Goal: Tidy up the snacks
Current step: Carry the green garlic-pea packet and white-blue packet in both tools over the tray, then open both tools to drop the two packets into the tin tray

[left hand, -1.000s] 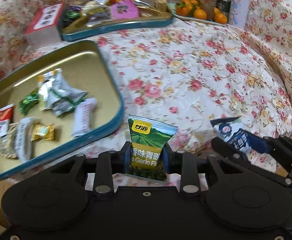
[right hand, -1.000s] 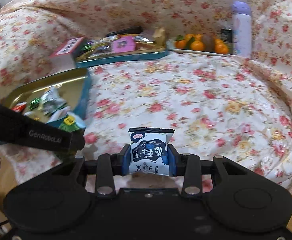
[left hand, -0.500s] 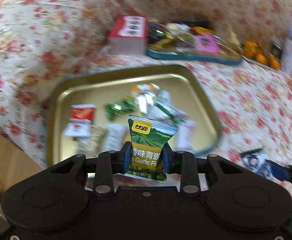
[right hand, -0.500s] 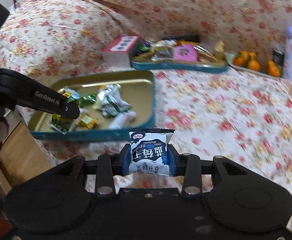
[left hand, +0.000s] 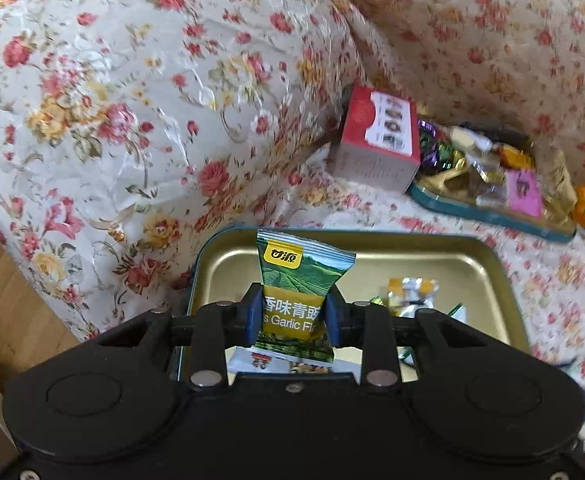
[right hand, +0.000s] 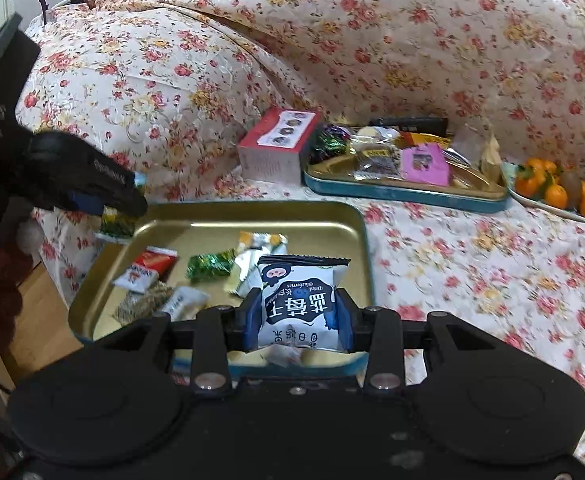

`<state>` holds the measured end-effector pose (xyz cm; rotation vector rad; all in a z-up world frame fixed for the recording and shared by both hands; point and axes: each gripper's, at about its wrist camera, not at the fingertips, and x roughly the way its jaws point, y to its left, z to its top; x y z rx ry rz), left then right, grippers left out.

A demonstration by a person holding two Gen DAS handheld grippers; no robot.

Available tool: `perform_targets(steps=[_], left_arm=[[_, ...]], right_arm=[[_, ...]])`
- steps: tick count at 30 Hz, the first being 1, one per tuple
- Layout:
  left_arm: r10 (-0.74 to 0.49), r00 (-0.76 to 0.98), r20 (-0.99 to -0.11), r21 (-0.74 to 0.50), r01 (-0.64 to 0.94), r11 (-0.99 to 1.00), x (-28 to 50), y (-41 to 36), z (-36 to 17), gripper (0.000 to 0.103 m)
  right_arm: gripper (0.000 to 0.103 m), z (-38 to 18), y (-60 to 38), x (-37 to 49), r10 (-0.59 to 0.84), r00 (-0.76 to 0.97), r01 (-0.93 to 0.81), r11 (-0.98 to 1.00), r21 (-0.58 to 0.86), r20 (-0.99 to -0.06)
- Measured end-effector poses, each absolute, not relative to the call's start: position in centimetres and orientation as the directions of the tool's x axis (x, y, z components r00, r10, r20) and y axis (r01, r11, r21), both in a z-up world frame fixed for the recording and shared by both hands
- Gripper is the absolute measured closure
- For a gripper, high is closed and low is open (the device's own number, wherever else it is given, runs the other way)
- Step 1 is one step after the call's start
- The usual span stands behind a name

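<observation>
Here, nearest the camera, the right gripper is clamped on a white blueberry packet held over the near edge of the gold tray, while the left gripper pinches a green garlic pea packet above the tray's near left corner. Loose sweets already lie across the tray floor. Beyond its far edge stand a red box and a second tray crowded with snacks, with oranges at the sofa's far right. The risk, I judge, is a release too close to the rim: the pea packet sits near the left wall and could slide off onto the floral cover. The two grippers also work close together and might knock one another.
</observation>
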<state>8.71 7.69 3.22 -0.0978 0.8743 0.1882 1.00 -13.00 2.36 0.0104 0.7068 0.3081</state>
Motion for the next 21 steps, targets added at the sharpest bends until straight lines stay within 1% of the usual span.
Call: perform_targets(steps=[2, 8, 14, 21], left_arm=[[0.146, 0.621, -0.77, 0.006, -0.221, 0.975, 8.6, 8.0, 2.6, 0.063], [0.125, 0.599, -0.791, -0.01, -0.217, 0.976, 8.4, 8.8, 0.8, 0.063], [0.121, 0.611, -0.782, -0.01, -0.206, 0.979, 8.5, 8.8, 0.9, 0.063], [0.116, 0.59, -0.799, -0.011, -0.207, 0.978, 8.9, 9.2, 0.4, 0.062]], right_arm=[[0.063, 2.2, -12.2, 1.8, 0.286, 0.716, -0.274, 0.954, 0.12, -0.636], [0.063, 1.5, -10.2, 3.6, 0.3, 0.709, -0.282, 0.95, 0.134, -0.638], [0.063, 1.1, -8.7, 5.5, 0.31, 0.71, -0.279, 0.948, 0.151, -0.633], [0.063, 0.5, -7.0, 8.7, 0.314, 0.71, -0.297, 0.945, 0.136, -0.63]])
